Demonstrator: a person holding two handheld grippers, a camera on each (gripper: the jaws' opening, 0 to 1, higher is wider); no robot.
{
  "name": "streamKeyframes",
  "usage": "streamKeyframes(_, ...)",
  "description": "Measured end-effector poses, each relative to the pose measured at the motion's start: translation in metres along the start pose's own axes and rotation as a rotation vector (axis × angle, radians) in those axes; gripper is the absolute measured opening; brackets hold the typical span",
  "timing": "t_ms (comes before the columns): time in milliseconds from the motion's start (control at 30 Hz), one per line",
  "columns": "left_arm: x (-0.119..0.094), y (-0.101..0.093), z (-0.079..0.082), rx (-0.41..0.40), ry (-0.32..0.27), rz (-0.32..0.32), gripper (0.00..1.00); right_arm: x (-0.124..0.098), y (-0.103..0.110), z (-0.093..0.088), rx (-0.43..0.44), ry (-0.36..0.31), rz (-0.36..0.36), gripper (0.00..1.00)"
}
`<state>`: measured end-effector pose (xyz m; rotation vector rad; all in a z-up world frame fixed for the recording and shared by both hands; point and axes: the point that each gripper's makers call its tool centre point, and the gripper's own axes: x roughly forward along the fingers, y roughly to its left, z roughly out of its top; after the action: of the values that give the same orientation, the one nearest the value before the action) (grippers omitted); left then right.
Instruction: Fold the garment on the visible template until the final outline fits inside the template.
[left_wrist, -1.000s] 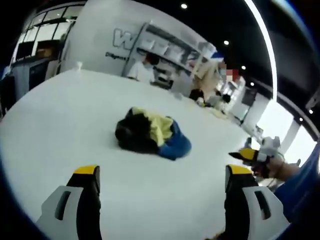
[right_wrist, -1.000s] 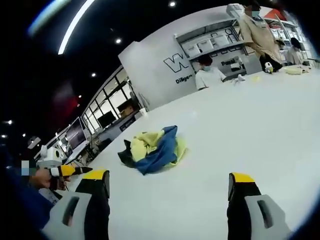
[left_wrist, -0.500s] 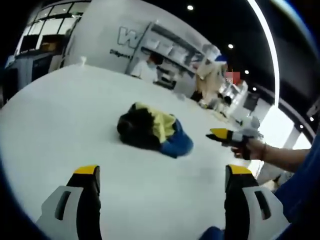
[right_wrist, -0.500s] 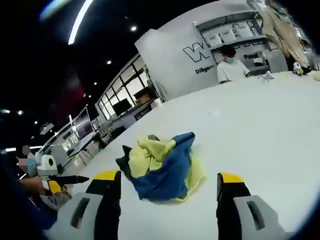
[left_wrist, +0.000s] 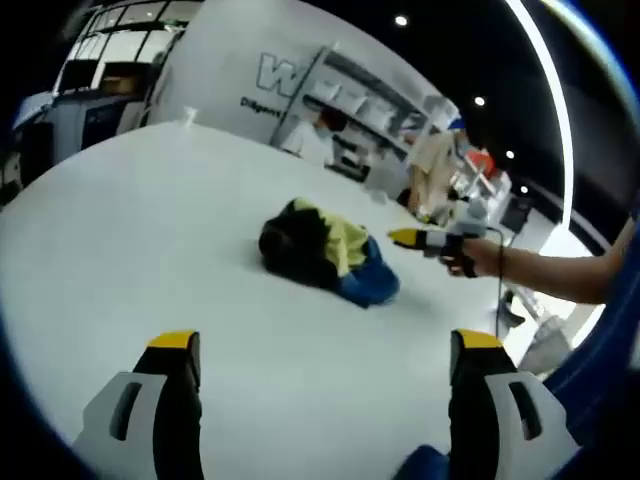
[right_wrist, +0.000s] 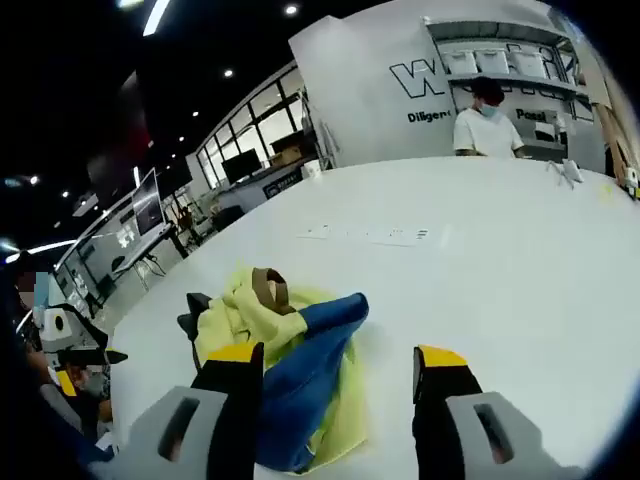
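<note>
The garment (left_wrist: 330, 258) was a soft, crumpled heap of yellow, blue and black cloth, bunched into a rounded lump with loose folds; in the right gripper view (right_wrist: 285, 365) a small brown patch showed near its top. It lay on a smooth, matte white table (left_wrist: 150, 230), broad and rounded at the far edge. Beyond the table stood a white wall with large dark lettering (right_wrist: 425, 75), shelving, and a person in a white top (right_wrist: 485, 125) at the table's far side; tall windows (right_wrist: 250, 150) ran along one side under a dark ceiling with spot lights.

The left gripper (left_wrist: 318, 350) hovered above the table with its yellow-tipped jaws spread wide and nothing between them, the garment well ahead of it. The right gripper (right_wrist: 338, 360) was likewise spread and holding nothing, with the garment just beyond and partly between its jaws. In the left gripper view, the right gripper (left_wrist: 420, 238) was held just beside the garment's blue edge.
</note>
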<state>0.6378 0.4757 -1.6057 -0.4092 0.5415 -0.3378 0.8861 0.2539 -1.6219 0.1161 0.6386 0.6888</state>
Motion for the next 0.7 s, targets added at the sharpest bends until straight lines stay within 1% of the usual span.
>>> streamKeyframes(67,0.0,0.001,0.0,-0.001,-0.001,0.004,0.99,0.01,-0.011,0.004,0.009,0.025,-0.017,0.44)
streamKeyframes(133,0.0,0.002,0.0,-0.002,-0.002,0.005,0.99,0.016,-0.011,-0.001,0.016,0.062,-0.03,0.37)
streamKeyframes(200,0.0,0.002,-0.001,-0.003,-0.001,0.006,0.99,0.025,-0.014,0.0,0.021,0.078,-0.029,0.32)
streamKeyframes(267,0.0,0.002,-0.002,-0.004,0.002,0.006,0.99,0.032,-0.013,-0.003,0.027,0.109,-0.025,0.29)
streamKeyframes(333,-0.001,0.002,-0.001,-0.003,0.001,0.007,0.99,0.037,-0.006,-0.004,0.02,0.137,-0.018,0.28)
streamKeyframes(400,-0.001,0.002,-0.001,0.0,0.004,0.01,0.99,0.048,-0.011,-0.002,0.021,0.166,-0.013,0.26)
streamKeyframes(467,-0.002,0.002,-0.002,0.002,0.005,0.014,0.99,0.051,-0.006,-0.004,0.008,0.196,-0.007,0.24)
streamKeyframes(500,-0.002,0.003,-0.001,0.001,0.004,0.016,0.99,0.053,-0.004,-0.01,0.0,0.234,-0.007,0.22)
streamKeyframes(567,-0.004,0.004,-0.001,-0.002,0.003,0.018,0.99,0.055,-0.005,-0.013,0.018,0.261,-0.014,0.19)
streamKeyframes(600,-0.004,0.004,-0.002,-0.002,0.002,0.02,0.99,0.06,-0.007,-0.014,0.017,0.268,-0.005,0.18)
streamKeyframes(633,-0.005,0.004,-0.001,-0.003,-0.001,0.022,0.99,0.06,-0.006,-0.015,0.024,0.271,-0.002,0.17)
streamKeyframes(667,-0.005,0.004,-0.002,-0.004,-0.001,0.023,0.99,0.06,-0.005,-0.017,0.046,0.289,0.005,0.17)
streamKeyframes(700,-0.006,0.005,-0.002,-0.005,-0.001,0.023,0.99,0.061,-0.004,-0.017,0.047,0.293,0.015,0.14)
